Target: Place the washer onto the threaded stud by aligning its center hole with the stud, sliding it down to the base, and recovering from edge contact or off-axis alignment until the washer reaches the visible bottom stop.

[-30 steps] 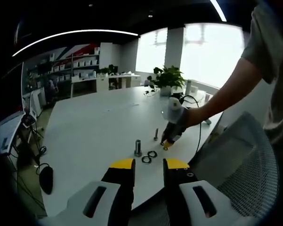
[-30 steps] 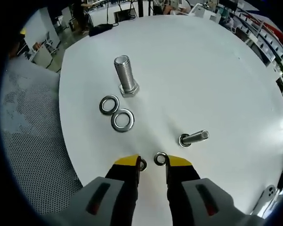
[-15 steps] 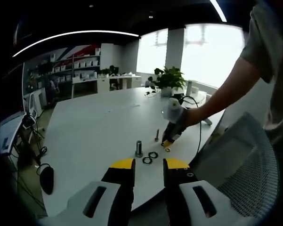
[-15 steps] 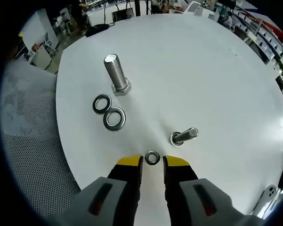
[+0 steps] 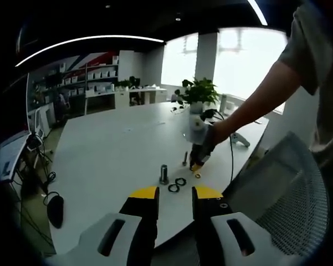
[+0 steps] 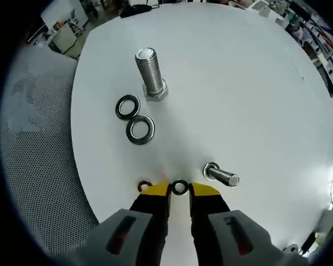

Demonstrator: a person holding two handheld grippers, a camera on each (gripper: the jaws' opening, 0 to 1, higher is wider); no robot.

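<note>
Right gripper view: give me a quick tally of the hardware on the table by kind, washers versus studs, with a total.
Washers: 4, the dark washer and bright washer by the large stud, a small washer between the right gripper fingers, and another small one beside the left finger.
Threaded studs: 2, the large stud and the small stud.
Total: 6.

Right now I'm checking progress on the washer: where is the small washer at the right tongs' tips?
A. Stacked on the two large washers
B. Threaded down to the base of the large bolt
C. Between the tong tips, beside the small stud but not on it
C: the small washer sits between the tips of the right tongs, beside the small stud and not over it.
</note>
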